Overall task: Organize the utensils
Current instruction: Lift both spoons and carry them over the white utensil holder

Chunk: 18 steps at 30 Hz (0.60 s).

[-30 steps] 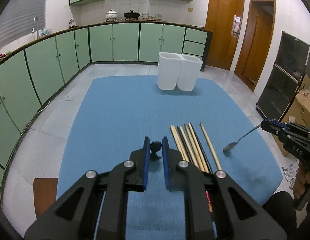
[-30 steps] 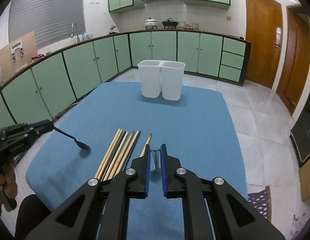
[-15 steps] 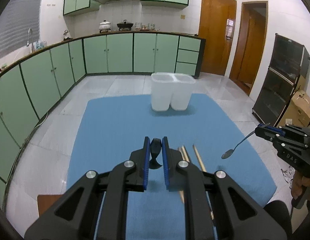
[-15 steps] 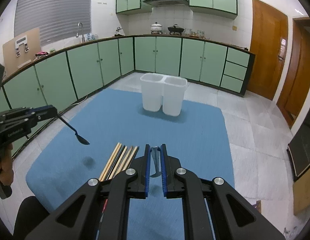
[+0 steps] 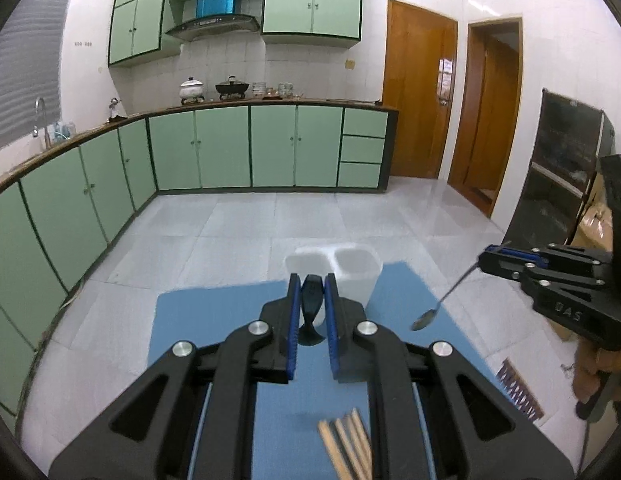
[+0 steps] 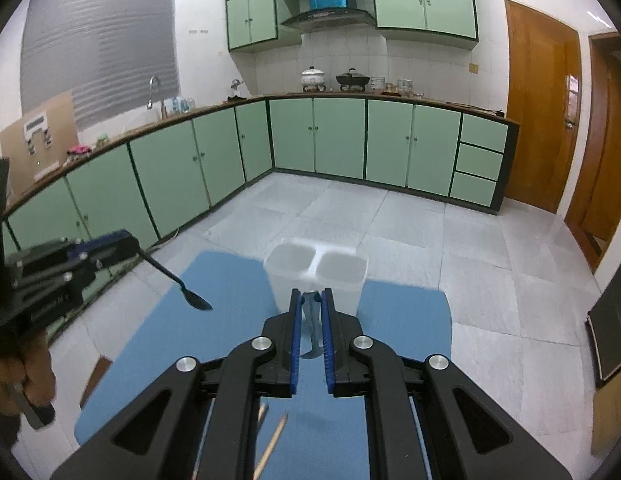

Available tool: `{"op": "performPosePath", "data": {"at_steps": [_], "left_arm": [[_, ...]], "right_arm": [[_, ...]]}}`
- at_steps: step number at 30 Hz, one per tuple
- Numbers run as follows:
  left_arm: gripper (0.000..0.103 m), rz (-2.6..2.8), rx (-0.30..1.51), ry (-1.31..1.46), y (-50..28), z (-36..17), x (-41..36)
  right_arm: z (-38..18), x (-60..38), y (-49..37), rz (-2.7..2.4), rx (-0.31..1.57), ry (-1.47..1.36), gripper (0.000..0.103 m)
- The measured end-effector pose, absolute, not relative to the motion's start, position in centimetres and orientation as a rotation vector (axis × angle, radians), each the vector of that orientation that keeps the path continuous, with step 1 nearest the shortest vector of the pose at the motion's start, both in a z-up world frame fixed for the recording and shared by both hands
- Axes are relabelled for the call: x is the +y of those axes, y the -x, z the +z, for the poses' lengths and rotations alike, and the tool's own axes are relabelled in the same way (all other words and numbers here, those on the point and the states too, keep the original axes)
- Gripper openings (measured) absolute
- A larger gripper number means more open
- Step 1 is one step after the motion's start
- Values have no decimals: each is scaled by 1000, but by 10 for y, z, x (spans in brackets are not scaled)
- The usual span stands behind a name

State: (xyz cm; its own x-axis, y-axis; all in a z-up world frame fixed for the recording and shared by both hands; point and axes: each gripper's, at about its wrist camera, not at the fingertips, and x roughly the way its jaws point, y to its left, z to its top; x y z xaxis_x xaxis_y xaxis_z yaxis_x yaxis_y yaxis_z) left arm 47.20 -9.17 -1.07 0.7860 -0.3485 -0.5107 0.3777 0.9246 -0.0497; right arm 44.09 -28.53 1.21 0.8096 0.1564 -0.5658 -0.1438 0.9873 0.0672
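black spoon (image 5: 311,295): handle clamped between left gripper (image 5: 311,286) jaws, bowel end toward 6 o'clock. metal spoon (image 6: 311,312): clamped between right gripper (image 6: 310,298) jaws. white two-cell holder (image 5: 350,276): 12 o'clock, beyond both.

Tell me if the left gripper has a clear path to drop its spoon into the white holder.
Probably yes. The left gripper is shut on the black spoon, held off the mat. The holder stands straight ahead, both compartments open-topped, nothing between. The right gripper with its spoon stays off to the side.
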Motion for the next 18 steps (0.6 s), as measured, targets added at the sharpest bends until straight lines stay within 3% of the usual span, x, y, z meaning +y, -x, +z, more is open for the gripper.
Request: {"op": "performPosePath", "data": {"at_steps": [7, 18], "left_arm": [[11, -394, 524, -45, -544, -4, -125], [11, -375, 628, -64, -614, -82, -149]], "right_arm": [[19, -302, -524, 126, 604, -59, 10], [-58, -312, -599, 90, 697, -57, 10]]}}
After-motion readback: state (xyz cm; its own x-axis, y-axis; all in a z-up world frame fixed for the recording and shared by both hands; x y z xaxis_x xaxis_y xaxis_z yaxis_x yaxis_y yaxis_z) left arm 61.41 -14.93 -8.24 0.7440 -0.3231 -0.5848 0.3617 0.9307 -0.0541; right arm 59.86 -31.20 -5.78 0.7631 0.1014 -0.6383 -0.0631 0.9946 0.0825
